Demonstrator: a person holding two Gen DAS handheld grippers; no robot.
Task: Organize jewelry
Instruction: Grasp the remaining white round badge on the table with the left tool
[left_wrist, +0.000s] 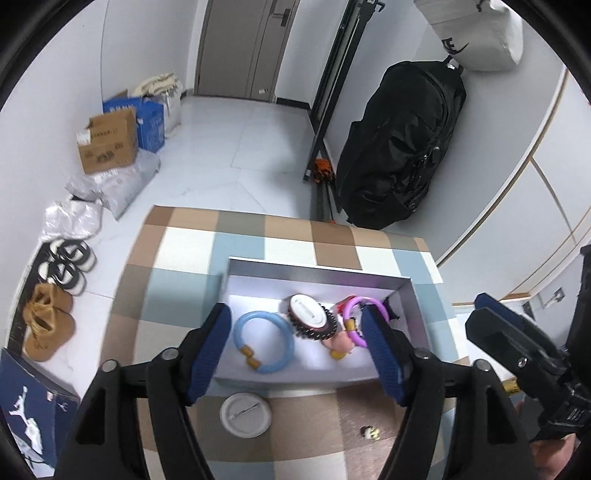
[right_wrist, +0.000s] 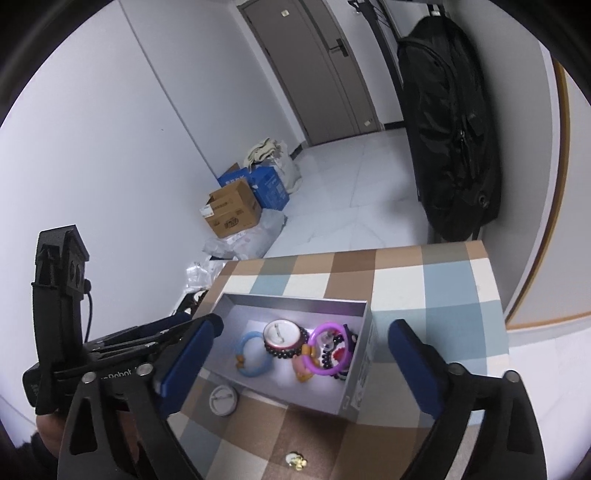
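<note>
Below both wide-open, empty jaws, blue bangle (left_wrist: 264, 341) in grey box (left_wrist: 317, 267), white badge (left_wrist: 245, 415) outside

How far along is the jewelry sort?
Mostly done: the blue bangle, the purple bangle, a bead bracelet and a badge lie in the box. In hand: nothing; left gripper and right gripper are open and empty. Left: white badge and small charm on the tablecloth.

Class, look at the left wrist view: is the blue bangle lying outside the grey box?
No, the blue bangle lies inside the grey box, beside the beaded bracelet.
</note>
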